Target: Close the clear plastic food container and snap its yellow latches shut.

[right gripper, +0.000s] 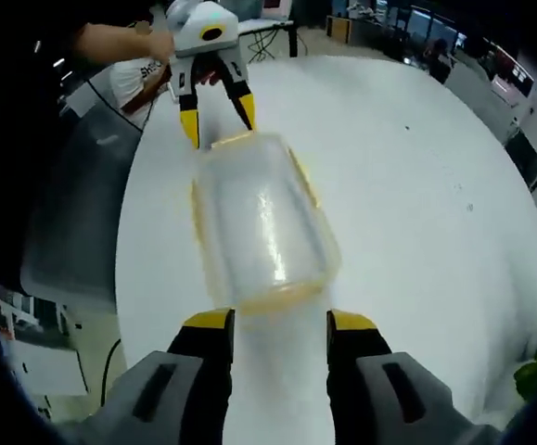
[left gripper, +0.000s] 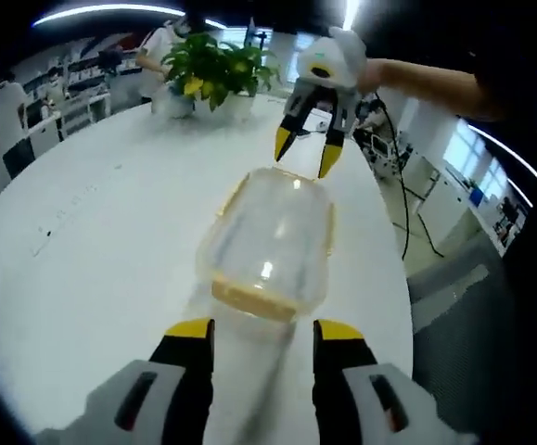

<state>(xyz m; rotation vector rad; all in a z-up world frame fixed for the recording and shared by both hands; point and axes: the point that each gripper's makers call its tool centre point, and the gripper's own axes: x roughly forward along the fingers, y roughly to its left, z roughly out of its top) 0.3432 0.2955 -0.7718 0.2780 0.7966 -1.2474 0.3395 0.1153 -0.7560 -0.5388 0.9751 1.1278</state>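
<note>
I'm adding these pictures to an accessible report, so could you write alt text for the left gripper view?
A clear plastic food container with yellow edging lies on a round white table, between the open left gripper in the foreground and the open right gripper at its far end. A potted green plant stands at the table's far edge.

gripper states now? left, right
Left gripper: open, holding nothing, at one end of the container.
Right gripper: open, holding nothing, at the opposite end.
</note>
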